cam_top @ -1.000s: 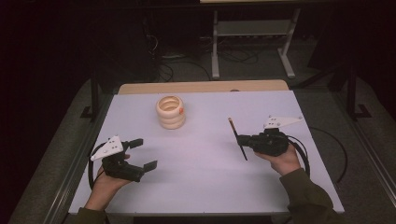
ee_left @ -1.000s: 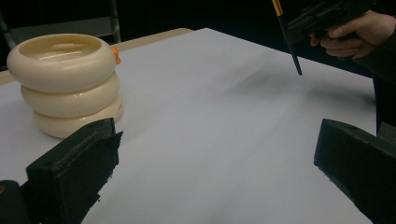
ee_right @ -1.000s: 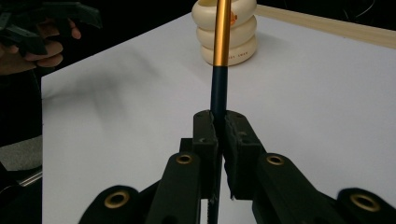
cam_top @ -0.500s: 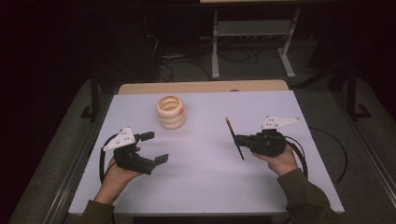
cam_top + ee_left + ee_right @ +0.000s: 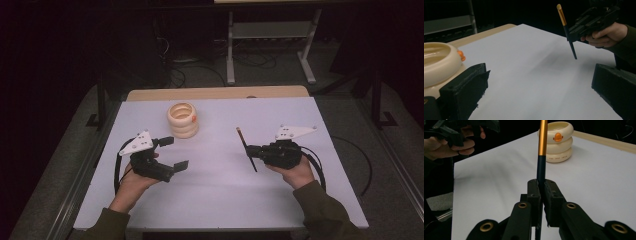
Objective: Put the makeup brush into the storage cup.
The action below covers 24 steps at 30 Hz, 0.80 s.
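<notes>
While the right tool [image 5: 251,150] pinches a dark, gold-ended brush [image 5: 246,149] upright above the worktop [image 5: 220,200], the left tool [image 5: 175,153] gapes wide and empty, the cream ringed holder [image 5: 183,120] just beyond it.

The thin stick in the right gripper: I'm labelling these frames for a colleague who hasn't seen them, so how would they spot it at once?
On the white table, look to the right gripper, across from the cream ringed holder. Clamped between its shut jaws is the stick, tilted above the table. It is the lone slender thing here: dark navy body, gold-orange upper end.
</notes>
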Available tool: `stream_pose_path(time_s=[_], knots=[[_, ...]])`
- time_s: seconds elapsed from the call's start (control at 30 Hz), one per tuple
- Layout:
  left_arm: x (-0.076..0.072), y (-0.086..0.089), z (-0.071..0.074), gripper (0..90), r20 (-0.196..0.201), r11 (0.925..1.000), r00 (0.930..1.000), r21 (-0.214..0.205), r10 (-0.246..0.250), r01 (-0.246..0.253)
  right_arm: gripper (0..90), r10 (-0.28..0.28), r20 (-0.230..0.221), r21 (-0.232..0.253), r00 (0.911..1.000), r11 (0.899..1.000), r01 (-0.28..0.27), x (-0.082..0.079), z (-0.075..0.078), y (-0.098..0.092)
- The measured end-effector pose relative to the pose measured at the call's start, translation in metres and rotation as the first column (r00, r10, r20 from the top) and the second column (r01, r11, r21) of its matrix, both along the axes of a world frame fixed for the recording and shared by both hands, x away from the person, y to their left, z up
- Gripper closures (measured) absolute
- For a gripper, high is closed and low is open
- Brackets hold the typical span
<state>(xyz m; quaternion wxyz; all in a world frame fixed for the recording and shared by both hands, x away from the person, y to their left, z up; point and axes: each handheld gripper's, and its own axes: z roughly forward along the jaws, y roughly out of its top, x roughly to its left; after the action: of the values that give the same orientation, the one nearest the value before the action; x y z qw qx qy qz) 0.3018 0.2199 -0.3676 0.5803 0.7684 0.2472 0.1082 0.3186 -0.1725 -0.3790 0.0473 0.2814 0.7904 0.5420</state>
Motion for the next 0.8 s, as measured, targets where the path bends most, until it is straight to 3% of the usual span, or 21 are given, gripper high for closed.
stream_pose_path(time_s=[0.1,0.27,0.37,0.8], knots=[[0.001,-0.004,0.001,6.1,0.007,0.9999,0.9999,-0.007,-0.014,0.014,83.1,0.007,0.003,-0.005,1.0000,1.000,-0.007,-0.001,0.000,0.003],[0.004,-0.010,0.001,6.4,0.008,0.9997,0.9997,-0.006,-0.024,0.024,83.1,0.020,0.007,-0.004,0.9998,1.000,-0.020,-0.003,0.000,0.008],[0.005,-0.014,0.001,12.8,0.014,0.9993,0.9992,-0.008,-0.036,0.036,83.1,0.026,0.007,-0.005,0.9996,1.000,-0.026,-0.004,0.000,0.009],[0.009,-0.038,0.004,19.8,0.020,0.9969,0.9969,-0.017,-0.076,0.076,83.1,0.059,0.025,-0.002,0.9980,0.998,-0.059,-0.008,0.002,0.021]])
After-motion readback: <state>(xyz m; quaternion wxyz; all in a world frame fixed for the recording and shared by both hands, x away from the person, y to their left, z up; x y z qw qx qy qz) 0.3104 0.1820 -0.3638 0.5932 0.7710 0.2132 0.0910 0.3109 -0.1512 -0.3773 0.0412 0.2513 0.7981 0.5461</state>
